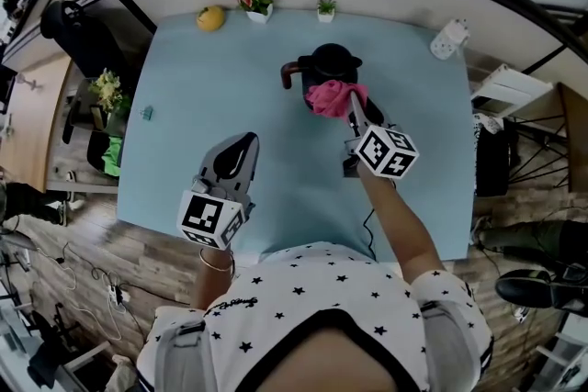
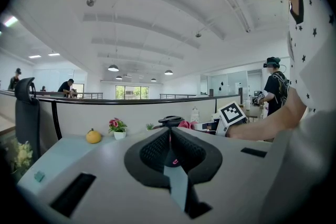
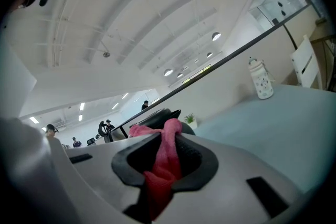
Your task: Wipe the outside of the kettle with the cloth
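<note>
A black kettle (image 1: 327,64) with a dark handle at its left stands toward the back of the light blue table (image 1: 220,106). A pink cloth (image 1: 334,97) lies against its front right side. My right gripper (image 1: 355,110) is shut on that cloth, which hangs pinched between the jaws in the right gripper view (image 3: 166,157) with the kettle (image 3: 157,118) just behind. My left gripper (image 1: 237,150) hovers over the table's near left, shut and holding nothing; its jaws meet in the left gripper view (image 2: 169,150), far short of the kettle (image 2: 171,121).
Along the table's back edge sit a yellow fruit (image 1: 210,17), a small pot of red flowers (image 1: 255,3) and a tiny green plant (image 1: 325,9). A white bottle (image 1: 449,39) stands at the back right. A black cable (image 1: 369,220) hangs at the near edge.
</note>
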Demonstrator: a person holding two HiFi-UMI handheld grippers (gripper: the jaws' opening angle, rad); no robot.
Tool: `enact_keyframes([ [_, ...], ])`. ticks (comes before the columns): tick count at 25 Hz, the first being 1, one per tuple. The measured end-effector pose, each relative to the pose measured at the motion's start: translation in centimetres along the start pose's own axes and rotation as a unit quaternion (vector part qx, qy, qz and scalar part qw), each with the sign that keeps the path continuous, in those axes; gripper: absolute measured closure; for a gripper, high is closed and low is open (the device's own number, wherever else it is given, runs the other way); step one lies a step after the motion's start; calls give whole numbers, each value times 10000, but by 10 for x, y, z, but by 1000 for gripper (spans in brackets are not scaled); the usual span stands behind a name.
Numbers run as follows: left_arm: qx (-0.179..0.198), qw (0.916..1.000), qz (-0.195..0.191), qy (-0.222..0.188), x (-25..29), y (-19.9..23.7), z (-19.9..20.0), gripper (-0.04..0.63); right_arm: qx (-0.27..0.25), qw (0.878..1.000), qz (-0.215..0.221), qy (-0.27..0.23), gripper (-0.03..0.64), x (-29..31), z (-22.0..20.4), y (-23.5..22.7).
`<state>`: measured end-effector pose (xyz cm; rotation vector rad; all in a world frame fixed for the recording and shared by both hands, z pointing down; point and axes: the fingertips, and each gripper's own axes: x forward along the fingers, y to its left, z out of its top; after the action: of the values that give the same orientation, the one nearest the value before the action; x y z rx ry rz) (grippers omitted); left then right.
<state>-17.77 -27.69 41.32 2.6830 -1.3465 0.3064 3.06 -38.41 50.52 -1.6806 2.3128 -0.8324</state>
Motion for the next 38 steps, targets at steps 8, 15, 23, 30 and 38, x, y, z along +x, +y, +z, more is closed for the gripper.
enact_keyframes([
  [8, 41, 10000, 50, 67, 6, -8, -1, 563, -41, 9995, -268, -142, 555, 0, 18, -37],
  [15, 57, 9997, 189, 167, 6, -8, -2, 563, -130, 9981, -564, -188, 555, 9, 28, -72],
  [23, 100, 9993, 277, 214, 8, -5, -1, 563, -267, 9962, -814, -169, 557, 19, 28, -100],
  [30, 122, 9997, 157, 160, 11, -8, 3, 563, -399, 9940, -1009, -158, 557, 2, 30, -110],
  [38, 109, 9999, -56, 42, 10, -15, 5, 563, -693, 9964, -306, 374, 557, -41, -13, -50],
])
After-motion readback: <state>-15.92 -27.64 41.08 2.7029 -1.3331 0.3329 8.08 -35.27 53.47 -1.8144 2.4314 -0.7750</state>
